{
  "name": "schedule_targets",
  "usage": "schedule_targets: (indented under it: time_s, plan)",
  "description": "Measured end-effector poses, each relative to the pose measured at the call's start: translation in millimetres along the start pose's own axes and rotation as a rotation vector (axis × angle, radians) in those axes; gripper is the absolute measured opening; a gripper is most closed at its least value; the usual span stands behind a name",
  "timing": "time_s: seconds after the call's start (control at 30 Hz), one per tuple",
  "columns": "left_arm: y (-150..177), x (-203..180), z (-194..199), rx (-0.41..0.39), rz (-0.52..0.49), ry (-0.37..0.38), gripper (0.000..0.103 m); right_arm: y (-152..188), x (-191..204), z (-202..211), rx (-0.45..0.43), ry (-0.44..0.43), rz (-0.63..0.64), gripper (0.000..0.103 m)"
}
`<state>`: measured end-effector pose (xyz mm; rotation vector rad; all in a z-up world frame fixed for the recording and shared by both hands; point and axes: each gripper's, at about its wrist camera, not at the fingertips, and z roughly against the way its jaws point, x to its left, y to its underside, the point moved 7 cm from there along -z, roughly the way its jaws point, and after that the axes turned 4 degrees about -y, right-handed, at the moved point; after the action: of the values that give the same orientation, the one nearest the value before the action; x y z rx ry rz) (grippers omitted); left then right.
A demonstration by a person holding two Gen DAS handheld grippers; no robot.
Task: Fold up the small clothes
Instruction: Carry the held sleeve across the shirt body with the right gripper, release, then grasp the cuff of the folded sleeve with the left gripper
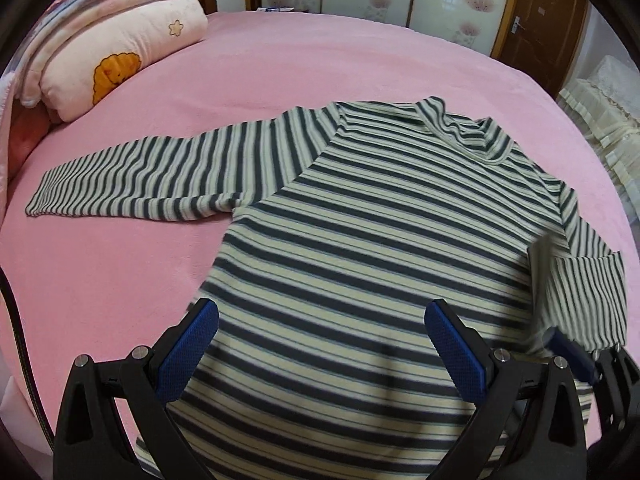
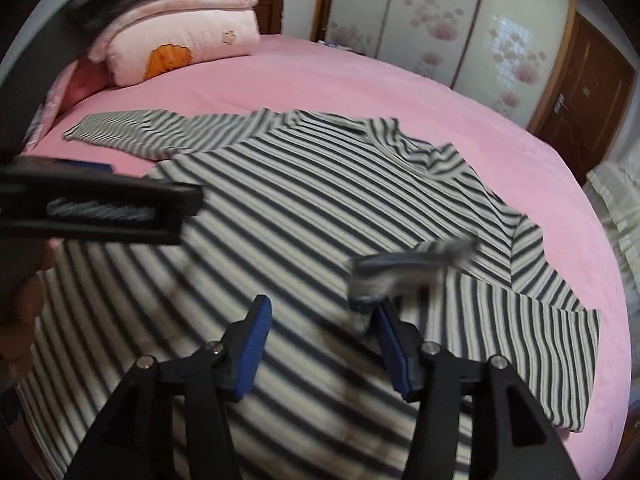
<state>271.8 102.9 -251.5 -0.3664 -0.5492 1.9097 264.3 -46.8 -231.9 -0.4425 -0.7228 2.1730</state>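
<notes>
Pink bed point(image 1: 320, 52) underlies both grippers. Left gripper point(image 1: 320, 344) fingers stand wide, empty, above a striped shirt point(image 1: 360, 220). Right gripper point(image 2: 322, 340) fingers are half parted, its sleeve cuff point(image 2: 416, 268) loose just beyond. Folded quilts point(image 1: 120, 52) lie farther off.

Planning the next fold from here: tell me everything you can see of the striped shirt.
The striped shirt is a long-sleeved knit top with dark and cream stripes and a raised collar. It lies spread flat on the pink bed cover, collar away from the cameras. One sleeve stretches out straight towards the stacked bedding; the other is folded in over the body. The right gripper has its jaws apart, with a blurred bit of that sleeve's cuff at one fingertip. The left gripper hovers open above the lower body.
</notes>
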Motion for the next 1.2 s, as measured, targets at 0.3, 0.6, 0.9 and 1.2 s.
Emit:
schedule_targets:
  time_s: [0.3,0.6,0.9,1.2]
  plan:
    - [4,-23,-5,0.043,-0.019,0.099,0.102,16,19,36,-0.052,-0.048,-0.024,0.053]
    - [14,-70,-14,0.174,0.017,0.387,0.083,46,-27,69,-0.073,0.006,-0.174,0.053]
    - [32,-109,-34,0.374,0.149,0.585,0.062,76,-86,98,-0.106,0.079,-0.367,0.053]
    - [41,-132,-43,0.448,0.222,0.693,0.052,97,-106,102,-0.112,0.091,-0.433,0.053]
